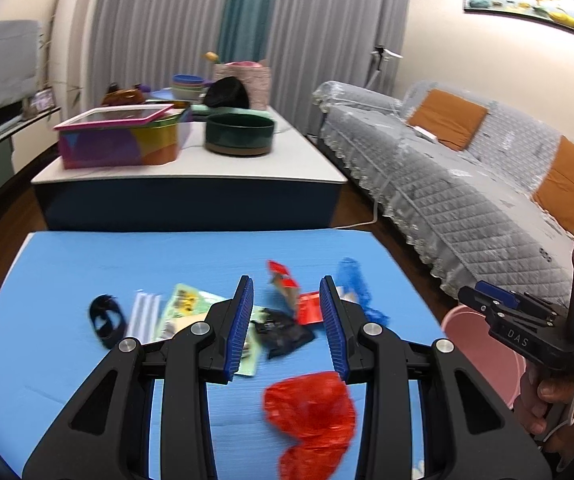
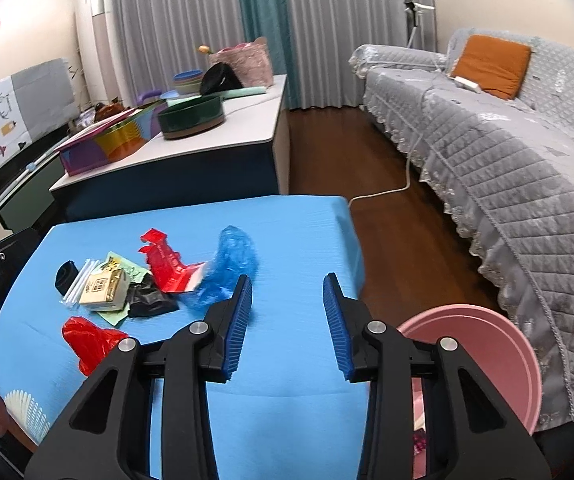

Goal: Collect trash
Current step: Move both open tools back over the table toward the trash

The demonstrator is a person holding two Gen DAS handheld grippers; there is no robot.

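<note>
Blue table (image 2: pixel 287 360) — bare near its right edge; left gripper (image 1: pixel 287 320) and right gripper (image 2: pixel 287 320) agape, empty.

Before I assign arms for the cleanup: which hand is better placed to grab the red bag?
Left. Its open fingers hang over the red bag; the right gripper faces bare blue cloth.

On the worktop (image 2: pixel 295 240) the trash lies in a cluster towards its left side: a carton (image 2: pixel 101 290) on a leaflet (image 2: pixel 121 264), straws (image 2: pixel 79 280) just left of it, a crumpled bag (image 2: pixel 231 264) to the right. A basin (image 2: pixel 487 344) stands off the worktop's right edge, beside the sofa (image 2: pixel 507 152). Behind stands a low table (image 2: pixel 215 136) bearing a bowl (image 2: pixel 191 116).
</note>
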